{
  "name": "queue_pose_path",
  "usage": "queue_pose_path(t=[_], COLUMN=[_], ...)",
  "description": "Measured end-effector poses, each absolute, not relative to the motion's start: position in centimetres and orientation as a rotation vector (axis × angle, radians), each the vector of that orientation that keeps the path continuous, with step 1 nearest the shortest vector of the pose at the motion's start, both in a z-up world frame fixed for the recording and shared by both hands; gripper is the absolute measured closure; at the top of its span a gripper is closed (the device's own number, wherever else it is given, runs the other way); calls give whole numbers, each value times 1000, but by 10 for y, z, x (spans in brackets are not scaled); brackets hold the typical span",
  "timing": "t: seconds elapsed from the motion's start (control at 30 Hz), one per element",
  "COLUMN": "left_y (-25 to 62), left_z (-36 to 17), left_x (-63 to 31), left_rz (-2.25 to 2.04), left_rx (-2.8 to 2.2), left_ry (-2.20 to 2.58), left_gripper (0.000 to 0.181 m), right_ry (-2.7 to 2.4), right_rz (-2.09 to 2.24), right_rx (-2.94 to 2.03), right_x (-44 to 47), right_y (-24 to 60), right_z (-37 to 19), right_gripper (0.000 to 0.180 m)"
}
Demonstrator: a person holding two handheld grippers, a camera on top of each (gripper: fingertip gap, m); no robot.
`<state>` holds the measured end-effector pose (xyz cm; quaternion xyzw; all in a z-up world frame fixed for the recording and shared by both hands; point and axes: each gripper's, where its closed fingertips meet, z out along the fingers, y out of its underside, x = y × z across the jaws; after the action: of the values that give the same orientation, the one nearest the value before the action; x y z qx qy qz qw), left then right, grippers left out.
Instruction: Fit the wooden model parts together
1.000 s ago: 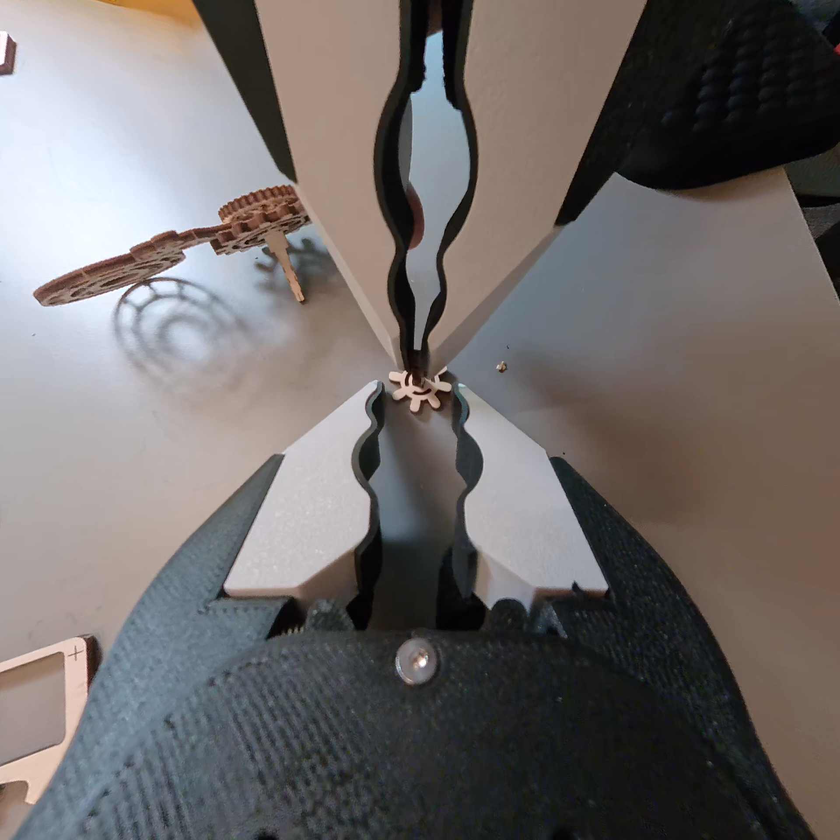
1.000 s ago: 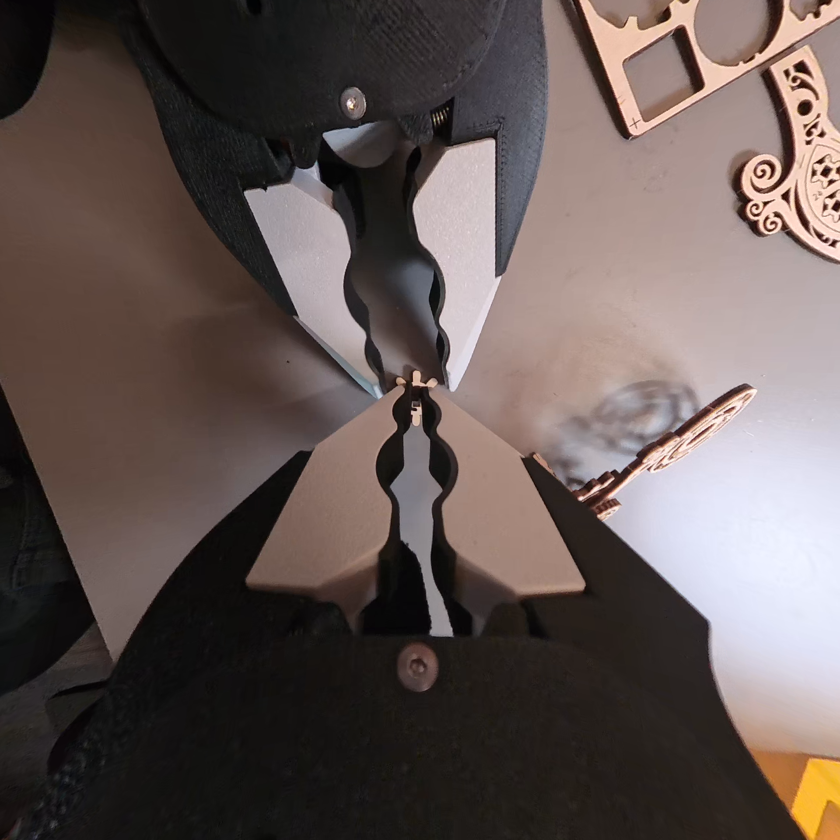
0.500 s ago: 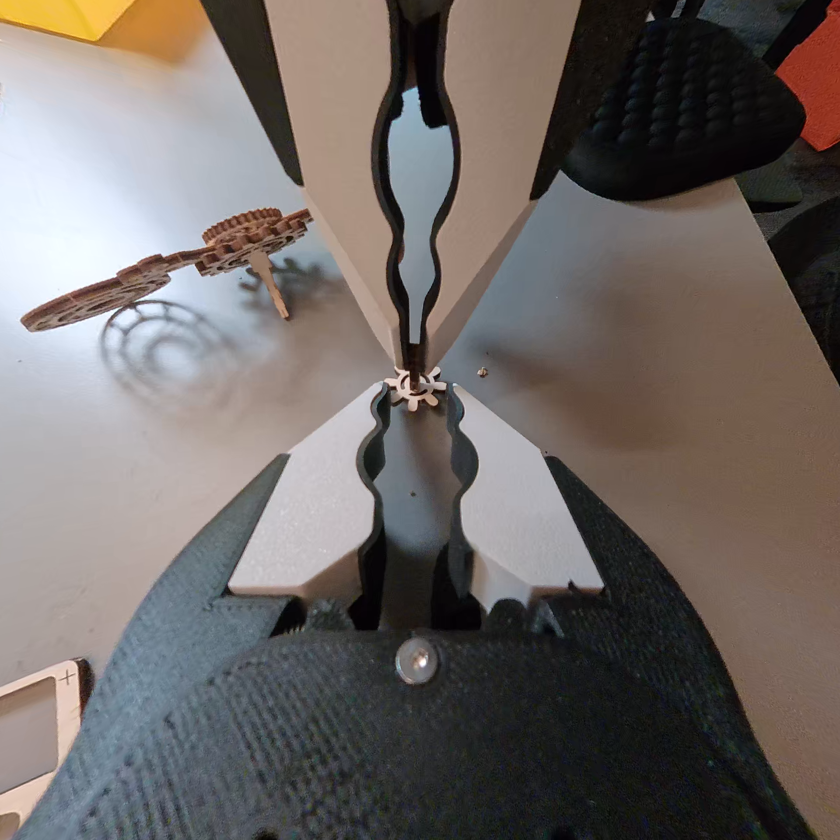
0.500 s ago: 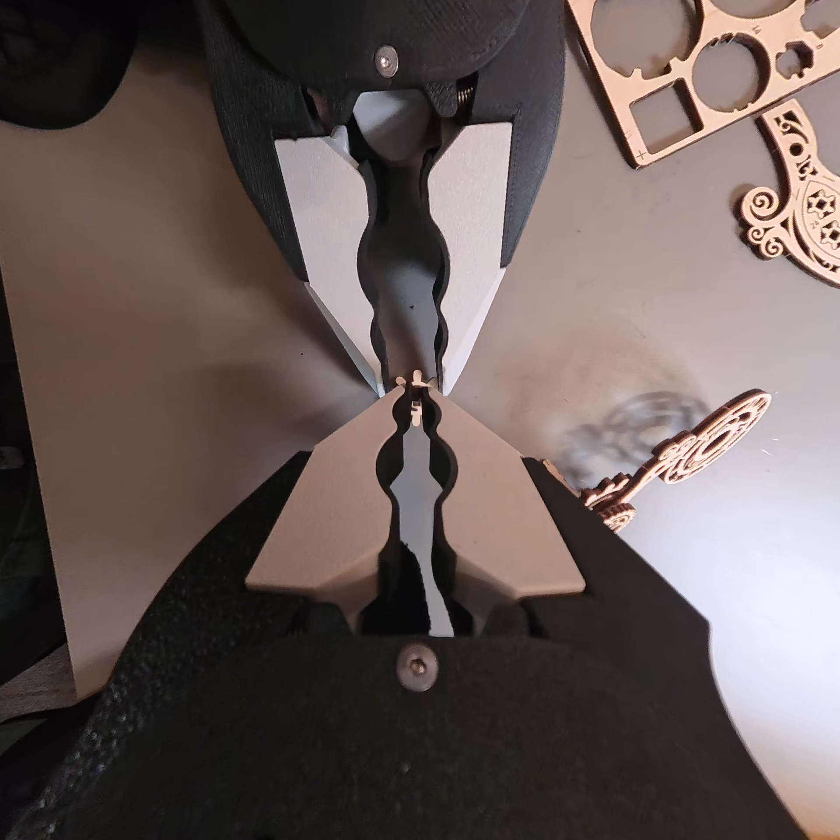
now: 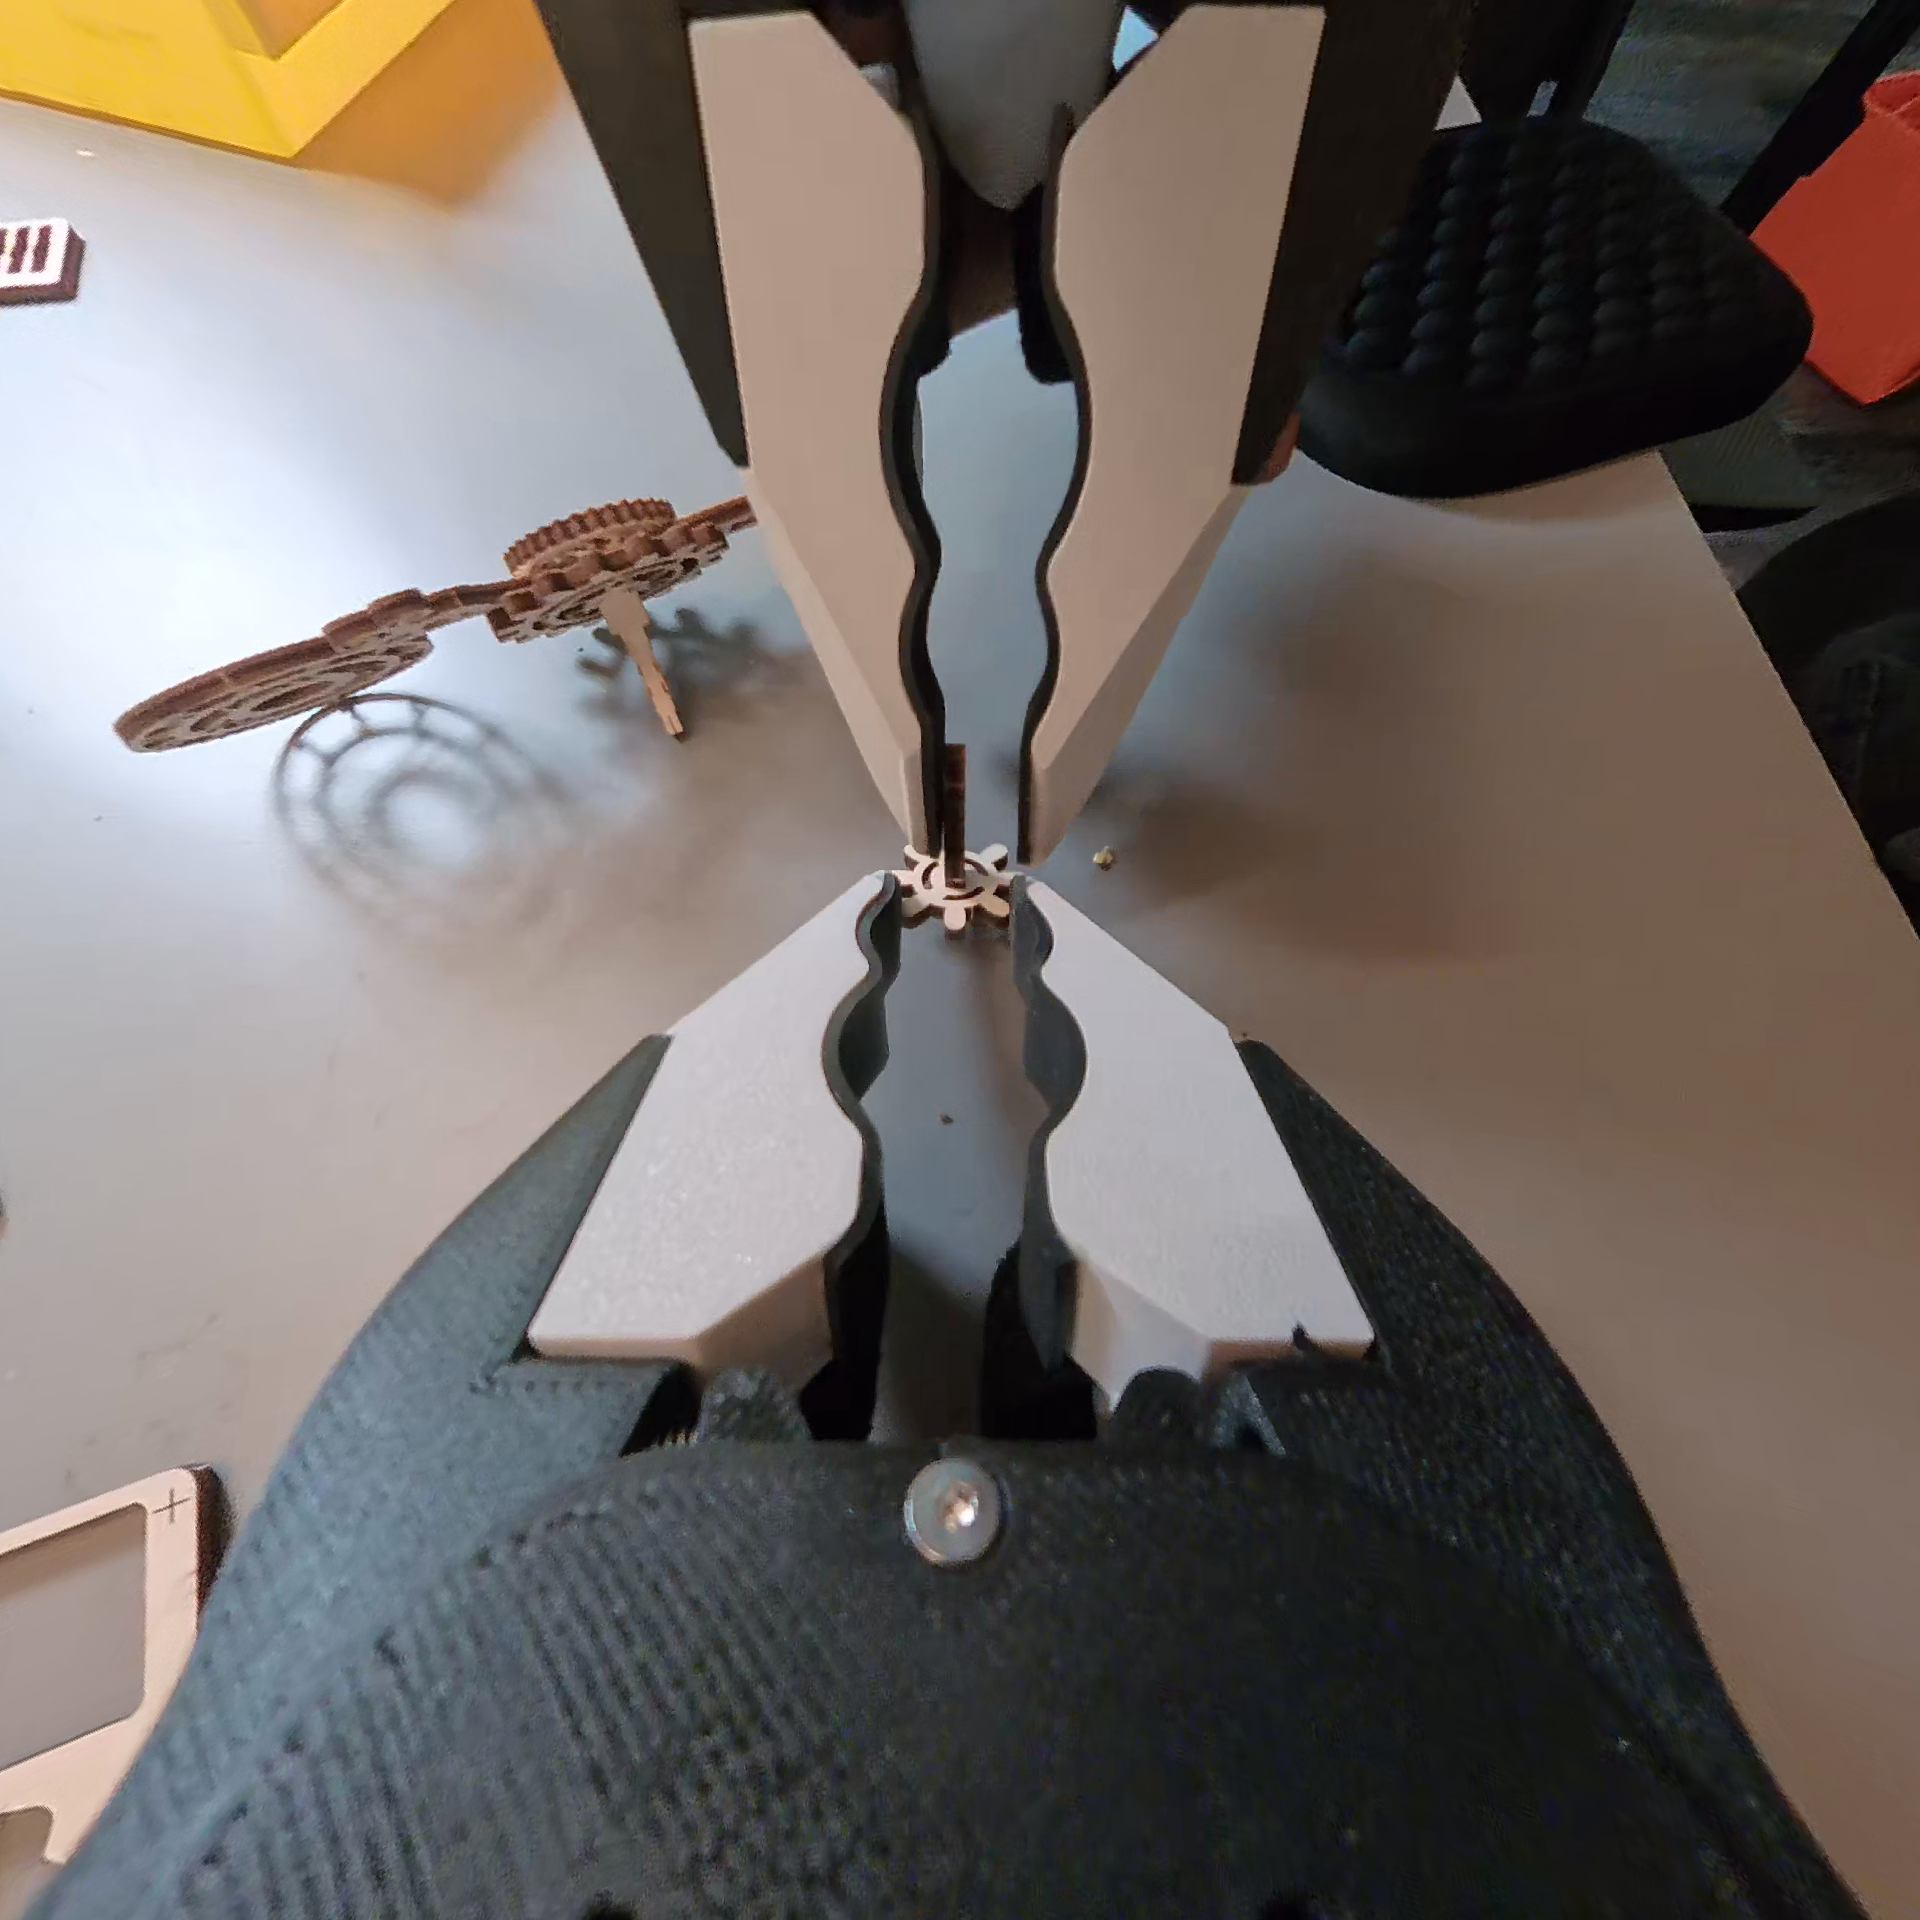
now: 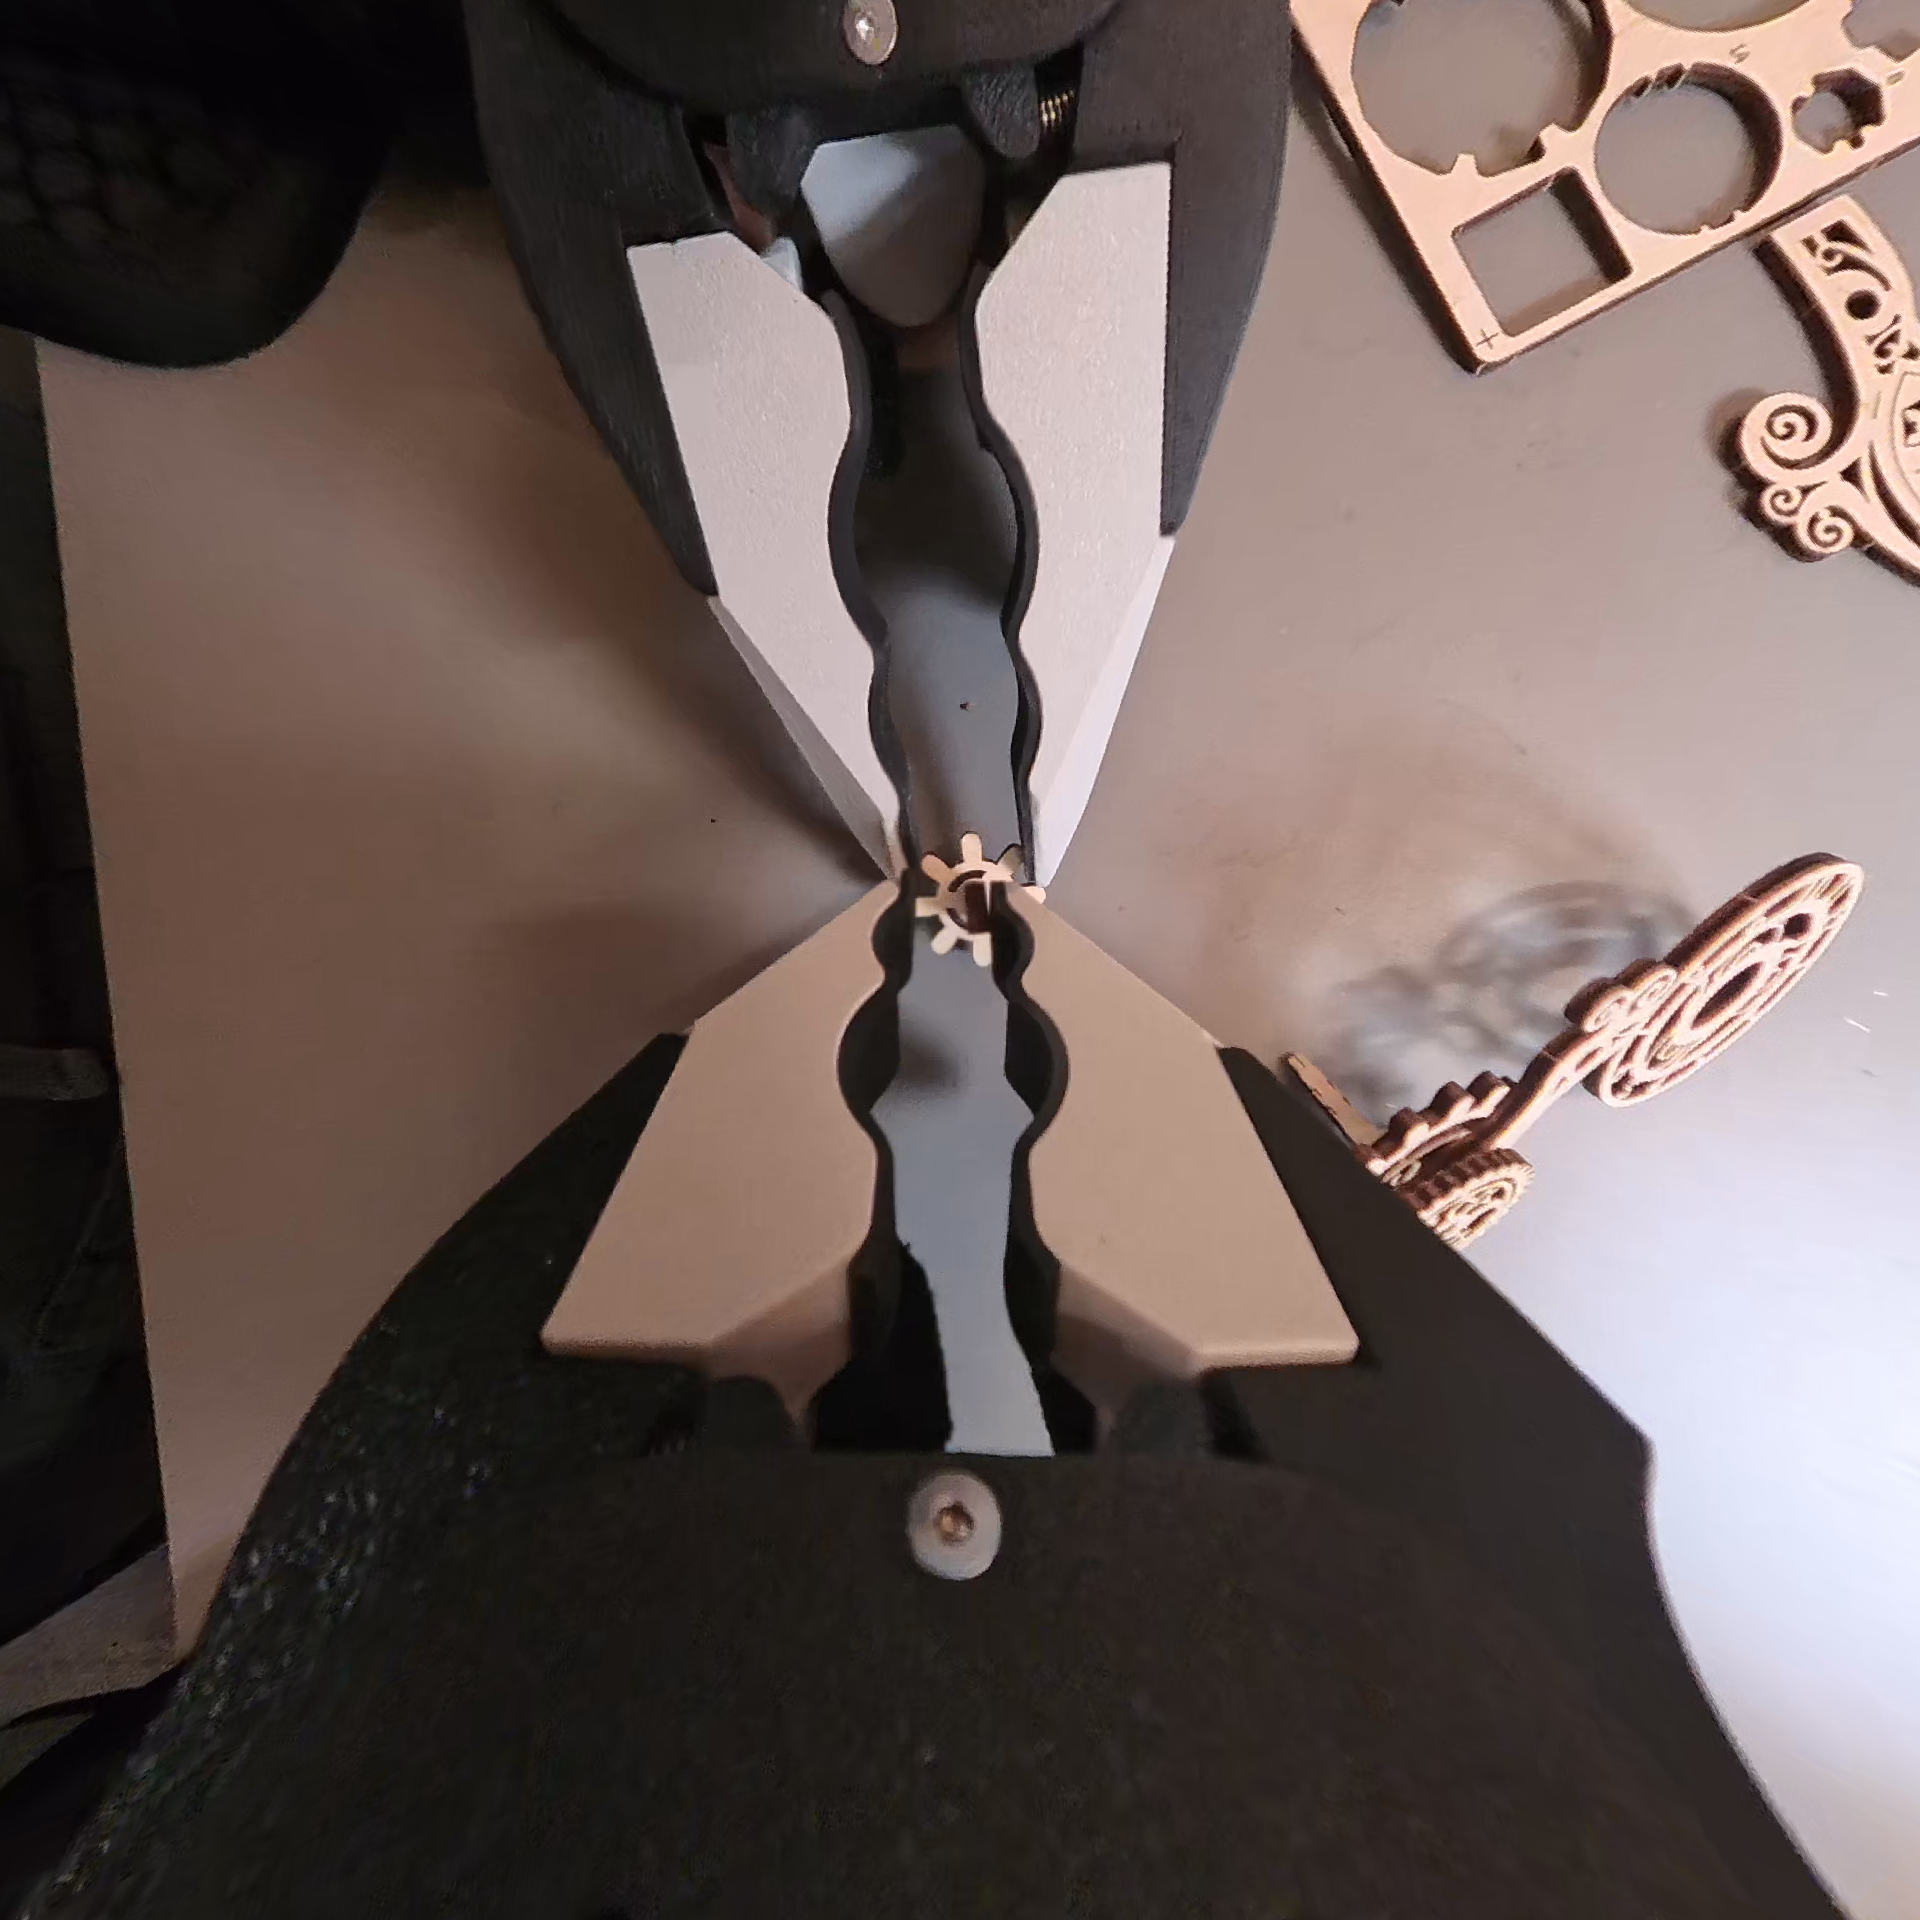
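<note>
My left gripper (image 5: 954,899) is shut on a small pale wooden gear (image 5: 928,885), held flat above the grey table (image 5: 312,935). A dark thin wooden peg (image 5: 953,795) stands upright through the gear's centre hole. My right gripper (image 6: 958,909) faces the left one tip to tip. Its fingers stand apart around the peg, and only one finger (image 5: 914,769) touches it. In the right wrist view the gear (image 6: 940,906) lies between my right fingertips, with the left gripper (image 6: 966,831) coming in from the top.
A brown gear assembly (image 5: 582,592) rests on the table to the left and shows in the right wrist view (image 6: 1662,997). A cut-out wooden sheet (image 6: 1621,156), an ornate wooden part (image 6: 1849,447), a yellow box (image 5: 260,62) and a black chair seat (image 5: 1558,312) past the table edge surround the work. The tips of both grippers are at nearly the same place.
My right gripper's fingers have spread apart and let go of the peg, which now stands in the gear. Both grippers rose a little. My left gripper keeps its hold.
</note>
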<state>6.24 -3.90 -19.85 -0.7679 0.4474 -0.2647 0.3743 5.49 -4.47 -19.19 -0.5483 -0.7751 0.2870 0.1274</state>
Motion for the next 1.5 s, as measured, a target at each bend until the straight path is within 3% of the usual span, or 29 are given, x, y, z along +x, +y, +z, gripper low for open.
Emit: queue_pose_path(t=[0.03,0.2,0.3,0.43,0.73,1.0,1.2,1.33,1.5], left_y=[-39,-39,-40,-43,-48,-48,-45,-45,-44], left_z=[-197,-188,-176,-152,-135,-129,-131,-137,-144], left_x=[62,61,58,57,60,61,57,61,66], left_rz=[-683,-721,-804,-957,-1105,-1053,-844,-688,-483], left_rx=[-1960,-1915,-1885,-1827,-1786,-1776,-1793,-1802,-1806], left_ry=[1138,1102,1038,957,879,894,961,1032,1115], left_gripper=[162,162,162,162,162,162,162,162,162], right_ry=[-2245,-2201,-2162,-2084,-1864,-1827,-1743,-1470,-1186], right_rz=[842,874,956,788,574,544,1046,1520,1757], right_rx=[-1586,-1559,-1426,-1173,-802,-744,-1247,-1728,-1980], right_x=[55,57,62,65,49,51,61,59,52], right_y=[-44,-40,-46,-42,-43,-43,-42,-46,-51], right_z=[-190,-179,-157,-152,-140,-135,-142,-143,-142], right_gripper=[167,160,144,139,167,167,138,134,123])
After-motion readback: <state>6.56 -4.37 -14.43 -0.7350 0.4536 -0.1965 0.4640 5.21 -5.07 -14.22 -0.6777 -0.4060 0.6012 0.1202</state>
